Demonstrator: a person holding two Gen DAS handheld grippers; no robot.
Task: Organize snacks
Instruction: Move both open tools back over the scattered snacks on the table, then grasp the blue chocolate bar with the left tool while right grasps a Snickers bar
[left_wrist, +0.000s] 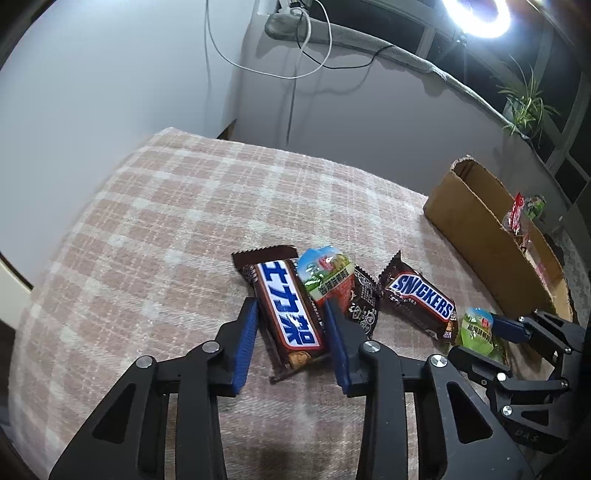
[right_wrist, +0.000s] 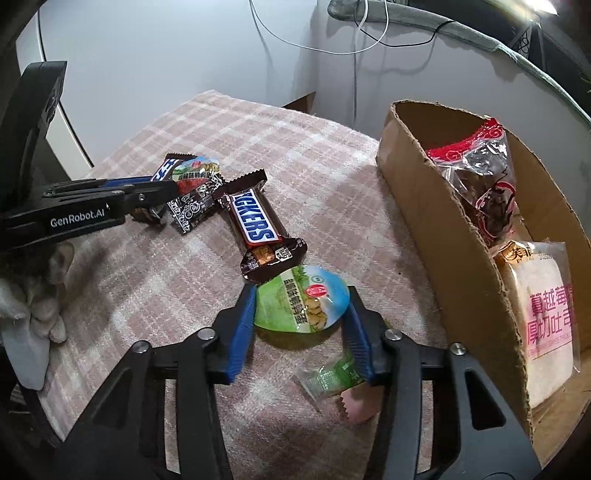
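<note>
Checked pink cloth (left_wrist: 155, 206) covers the work surface; a cardboard box (right_wrist: 443, 229) holding bagged snacks stands at its right edge. The left gripper (left_wrist: 291, 332) straddles the Chinese-label Snickers bar (left_wrist: 291, 314), whose long axis runs along the fingers, jaws narrowed with both pads at its sides. The right gripper (right_wrist: 301, 317), nearer the box, brackets the green round packet (right_wrist: 301, 299), pads at its edges. Firm grip cannot be confirmed on either. Transfer direction: rightward to the box.
</note>
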